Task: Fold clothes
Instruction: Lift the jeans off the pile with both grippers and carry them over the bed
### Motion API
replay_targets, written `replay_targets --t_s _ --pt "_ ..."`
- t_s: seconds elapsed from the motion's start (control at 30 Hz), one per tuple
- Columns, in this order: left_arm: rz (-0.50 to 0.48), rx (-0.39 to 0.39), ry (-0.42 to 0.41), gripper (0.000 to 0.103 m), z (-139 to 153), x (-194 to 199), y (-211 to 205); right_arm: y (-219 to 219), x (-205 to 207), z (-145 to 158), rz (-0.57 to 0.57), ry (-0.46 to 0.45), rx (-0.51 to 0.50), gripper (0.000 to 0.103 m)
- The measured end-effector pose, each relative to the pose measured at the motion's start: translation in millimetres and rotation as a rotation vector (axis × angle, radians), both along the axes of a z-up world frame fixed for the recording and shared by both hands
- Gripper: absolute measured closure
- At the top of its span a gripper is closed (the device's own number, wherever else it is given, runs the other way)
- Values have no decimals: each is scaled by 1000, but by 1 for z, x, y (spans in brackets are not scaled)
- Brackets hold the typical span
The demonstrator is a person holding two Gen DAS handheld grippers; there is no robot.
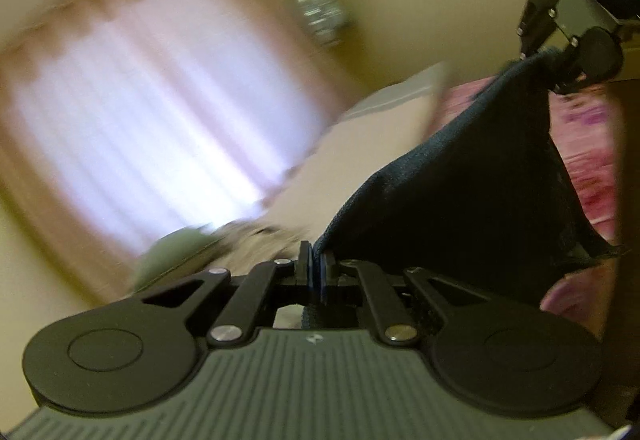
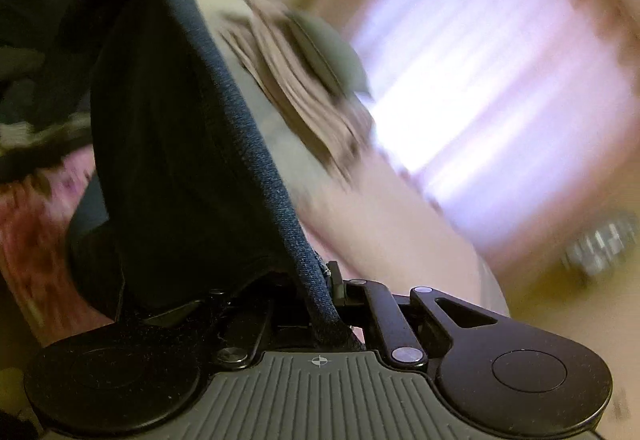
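Left hand-held gripper (image 1: pixel 314 266), black linkage arms, silver rivets, ribbed grey body, round black pads

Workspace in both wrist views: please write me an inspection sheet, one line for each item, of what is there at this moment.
Surface: a bed with a pink patterned cover, blurred.
Job's things: one dark blue denim garment, stretched in the air between the two grippers; its hem edge runs from one to the other.
Clutter: a dark heap of clothes on the bed; folded beige cloth and a green item beyond, blurred.
Grippers: left gripper shut on the garment's edge; right gripper shut on the opposite edge.
Cables: nothing seen.
Surroundings: a bright window with a pink curtain, cream walls, a shiny object too blurred to name.
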State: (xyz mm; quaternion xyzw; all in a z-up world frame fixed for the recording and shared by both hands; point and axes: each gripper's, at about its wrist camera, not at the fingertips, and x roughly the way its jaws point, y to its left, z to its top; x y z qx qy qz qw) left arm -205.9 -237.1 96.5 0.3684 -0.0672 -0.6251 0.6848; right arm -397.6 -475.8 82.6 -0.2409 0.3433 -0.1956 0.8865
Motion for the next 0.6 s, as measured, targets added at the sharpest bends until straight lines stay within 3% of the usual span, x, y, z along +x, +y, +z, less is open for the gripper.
replay_targets --t_s 0.17,0.43,0.6 --pt "-167 35 48 99 -18 -31 -41 -27 -80 3 -146 74 26 99" --pt "-272 79 54 99 -27 -62 -163 -72 -206 8 -375 190 69 99" --pt "-223 152 67 99 -46 -57 -293 -161 -202 -19 -345 196 147 99"
